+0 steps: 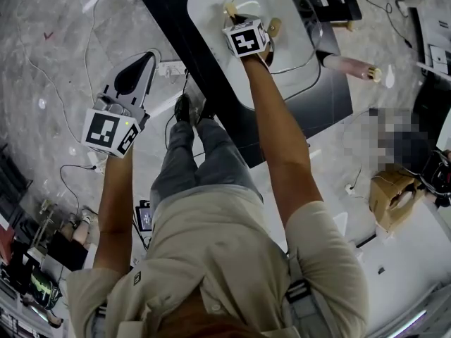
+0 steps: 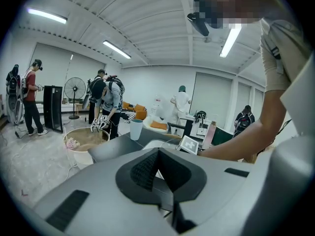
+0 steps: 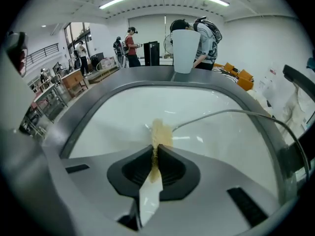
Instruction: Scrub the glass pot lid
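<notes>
1. The right gripper (image 3: 156, 154) is clamped on a tan sponge (image 3: 160, 131) at the lid's (image 3: 236, 113) rim; only its own view shows this.
2. The head view shows the whole lid, at 1 o'clock in the tray (image 1: 211, 5).
3. The left gripper (image 1: 137, 69) has its jaws together and empty, at 10 o'clock over the floor (image 1: 56, 55).

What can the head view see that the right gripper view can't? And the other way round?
Only the head view shows the left gripper out over the floor, the person's legs, and a pink bottle on the dark table.

Only the right gripper view shows a white cup at the table's far end, people standing behind it, and, up close, the right gripper pinching a yellowish scrubber.

Both show the white tray and the glass lid lying on it.
</notes>
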The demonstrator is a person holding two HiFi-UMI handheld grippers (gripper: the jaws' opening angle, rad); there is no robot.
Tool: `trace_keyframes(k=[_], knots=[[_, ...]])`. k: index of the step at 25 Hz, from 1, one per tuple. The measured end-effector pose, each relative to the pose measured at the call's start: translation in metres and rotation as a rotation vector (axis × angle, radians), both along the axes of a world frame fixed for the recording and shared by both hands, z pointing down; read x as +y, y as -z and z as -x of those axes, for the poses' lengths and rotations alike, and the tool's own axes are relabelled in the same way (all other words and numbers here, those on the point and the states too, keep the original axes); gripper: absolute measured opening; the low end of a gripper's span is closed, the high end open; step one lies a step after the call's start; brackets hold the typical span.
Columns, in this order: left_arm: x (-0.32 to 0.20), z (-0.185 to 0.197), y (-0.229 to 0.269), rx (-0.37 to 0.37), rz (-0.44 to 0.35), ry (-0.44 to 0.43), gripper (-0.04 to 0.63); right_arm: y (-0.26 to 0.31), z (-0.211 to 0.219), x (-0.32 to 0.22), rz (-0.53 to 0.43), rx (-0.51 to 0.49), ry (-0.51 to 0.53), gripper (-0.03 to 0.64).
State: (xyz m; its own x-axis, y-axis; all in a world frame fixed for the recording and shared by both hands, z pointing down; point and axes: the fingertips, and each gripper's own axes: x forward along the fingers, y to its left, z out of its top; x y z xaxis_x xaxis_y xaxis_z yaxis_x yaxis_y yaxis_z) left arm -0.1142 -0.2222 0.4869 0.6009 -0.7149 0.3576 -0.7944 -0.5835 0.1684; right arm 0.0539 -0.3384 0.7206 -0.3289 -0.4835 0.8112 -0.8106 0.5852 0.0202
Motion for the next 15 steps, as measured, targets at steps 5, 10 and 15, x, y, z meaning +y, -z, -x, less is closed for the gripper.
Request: trace_keyframes(k=[5,10,15], knots=[[0.002,-0.001,-0.001,0.008,0.006,-0.001,0.006,0.004,-0.007,-0.002,-0.009,0.002,-0.018,0.037],[-0.001,-0.004,0.003,0.002,0.006,-0.011,0.006,0.014,-0.038,-0.008,-0.028,0.028,-0.070,0.037],[-0.007,-0.012,0.010,0.013,-0.006,-0.031,0.006,0.049,-0.123,-0.019,-0.082,0.116,-0.180,0.037]])
